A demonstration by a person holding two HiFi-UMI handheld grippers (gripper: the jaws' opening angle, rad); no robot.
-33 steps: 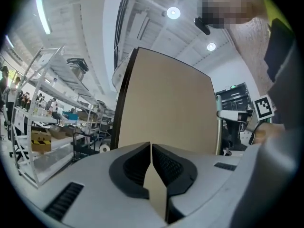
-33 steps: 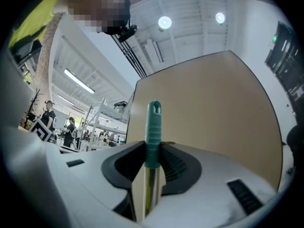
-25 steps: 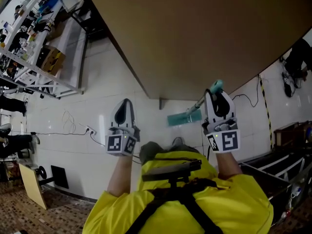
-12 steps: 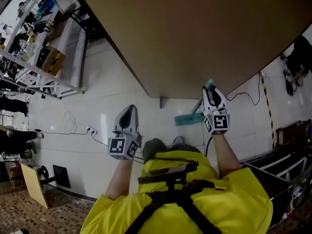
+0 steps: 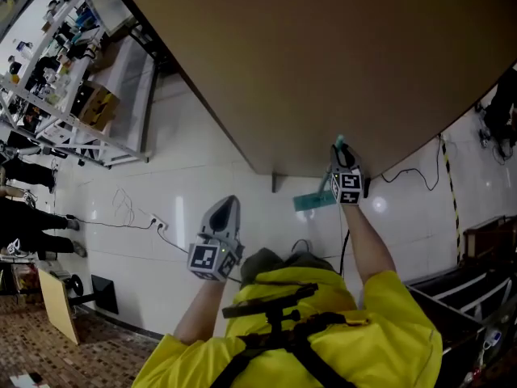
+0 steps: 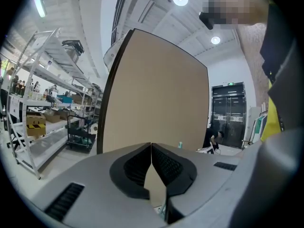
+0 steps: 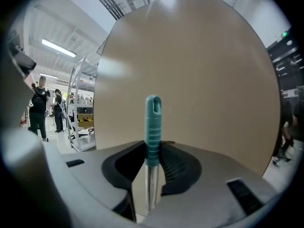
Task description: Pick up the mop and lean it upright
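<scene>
Right gripper (image 7: 153, 152) clenched on mop (image 7: 152, 122) handle; mop upright, head near board's (image 5: 323, 55) bottom edge. Left gripper (image 6: 151, 151) pinched together, empty. Risk: let go short of board, mop topples; head may skid on floor (image 5: 194, 176).

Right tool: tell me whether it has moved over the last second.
Yes. In the head view the right tool, shut on the mop handle, has gone forward, up the frame, closing on the lower edge of the brown board.
</scene>
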